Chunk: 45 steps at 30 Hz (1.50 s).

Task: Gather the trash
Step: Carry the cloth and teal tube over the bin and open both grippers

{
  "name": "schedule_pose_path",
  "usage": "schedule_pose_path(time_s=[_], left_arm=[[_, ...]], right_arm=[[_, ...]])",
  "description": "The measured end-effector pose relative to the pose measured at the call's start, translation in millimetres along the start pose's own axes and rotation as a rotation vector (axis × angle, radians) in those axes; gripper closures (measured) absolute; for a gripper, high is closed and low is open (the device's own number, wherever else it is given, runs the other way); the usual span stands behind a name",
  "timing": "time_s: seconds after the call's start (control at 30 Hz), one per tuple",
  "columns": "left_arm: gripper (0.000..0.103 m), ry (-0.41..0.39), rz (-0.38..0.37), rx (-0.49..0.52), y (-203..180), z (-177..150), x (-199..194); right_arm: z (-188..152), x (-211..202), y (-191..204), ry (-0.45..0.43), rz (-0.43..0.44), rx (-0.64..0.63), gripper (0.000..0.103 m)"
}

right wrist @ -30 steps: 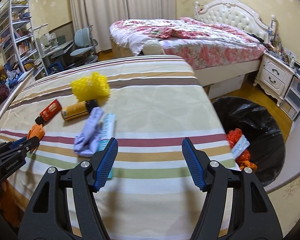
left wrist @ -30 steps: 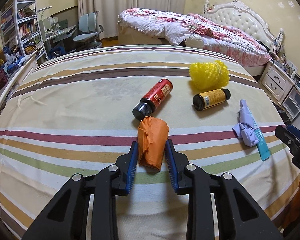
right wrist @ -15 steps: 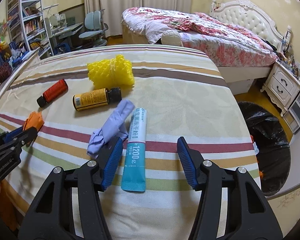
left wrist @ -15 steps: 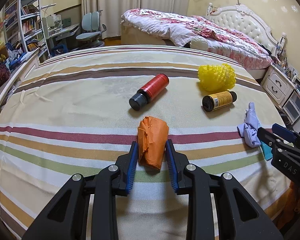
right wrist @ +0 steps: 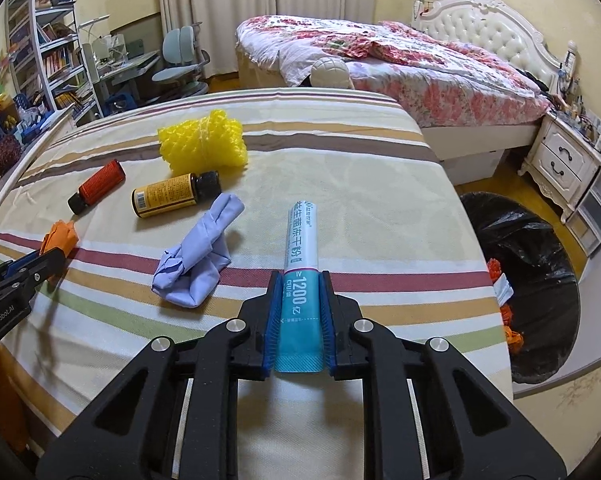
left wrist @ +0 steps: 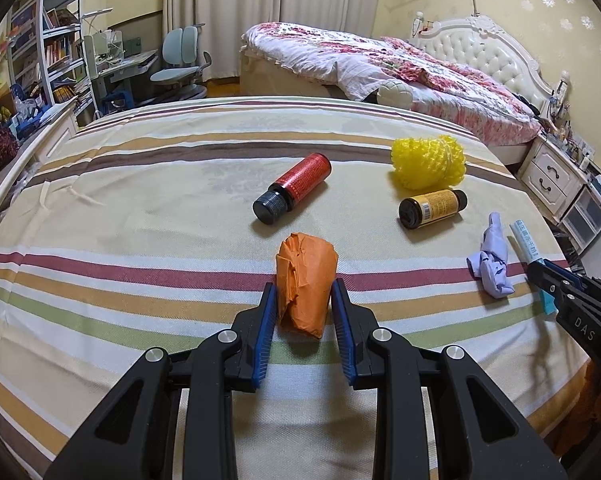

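In the left wrist view my left gripper [left wrist: 303, 284] is shut on a crumpled orange wad [left wrist: 306, 260] that rests on the striped bedspread [left wrist: 140, 220]. My right gripper [right wrist: 299, 276] has its jaws closing on a long blue-and-white sachet [right wrist: 302, 236], and both pads touch the sachet's sides. Loose trash lies beyond: a red bottle [left wrist: 294, 188], an amber bottle with a yellow label [left wrist: 432, 208], a yellow foam net [left wrist: 428, 164] and a crumpled lilac cloth [right wrist: 196, 260]. The left gripper [right wrist: 56, 256] shows at the left edge of the right wrist view.
A bin lined with a black bag [right wrist: 532, 280] stands on the floor right of the striped bed and holds some trash. A second bed with a floral cover [right wrist: 380, 60] is behind, with a white nightstand [right wrist: 568, 160] to the right and shelves and a desk at the far left.
My right gripper swung left from bare bedspread to the sachet and closed around it. My left gripper kept its grip on the orange wad and barely moved.
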<state>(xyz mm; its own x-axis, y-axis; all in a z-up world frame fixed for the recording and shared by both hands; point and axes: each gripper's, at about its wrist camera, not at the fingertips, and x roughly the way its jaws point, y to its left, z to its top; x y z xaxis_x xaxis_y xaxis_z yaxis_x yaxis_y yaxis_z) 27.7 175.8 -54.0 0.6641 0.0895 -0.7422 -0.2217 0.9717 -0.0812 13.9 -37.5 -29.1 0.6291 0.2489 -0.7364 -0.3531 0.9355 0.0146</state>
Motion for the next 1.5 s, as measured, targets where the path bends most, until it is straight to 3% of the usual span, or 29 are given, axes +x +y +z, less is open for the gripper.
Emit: schedule_pose_path(time_s=[0.53,0.87,1.13,1.5], left_arm=[[0.074,-0.091,-0.102,0.049,-45.7,19.5,-27.2],[0.074,-0.138,-0.214,0.165,-124.8,39.9,-28.5],[0.074,-0.132,-0.294,0.260,-194.3,44.0,-13.3],[0.074,-0.110,-0.328,0.344,-265.4,49.7,14.2]], right_arm=[[5.3,-37.8,-53.6,-0.098,-0.056,0.103,0.085],[6.0,-48.4,-109.6,-0.136,-0.145,0.180,0.085],[1.8,-46.9,-158.3,-0.145,-0.212,0.242,0.085],[-3.2,-38.0,-213.3,-0.138,-0.262,0.308,0.085]])
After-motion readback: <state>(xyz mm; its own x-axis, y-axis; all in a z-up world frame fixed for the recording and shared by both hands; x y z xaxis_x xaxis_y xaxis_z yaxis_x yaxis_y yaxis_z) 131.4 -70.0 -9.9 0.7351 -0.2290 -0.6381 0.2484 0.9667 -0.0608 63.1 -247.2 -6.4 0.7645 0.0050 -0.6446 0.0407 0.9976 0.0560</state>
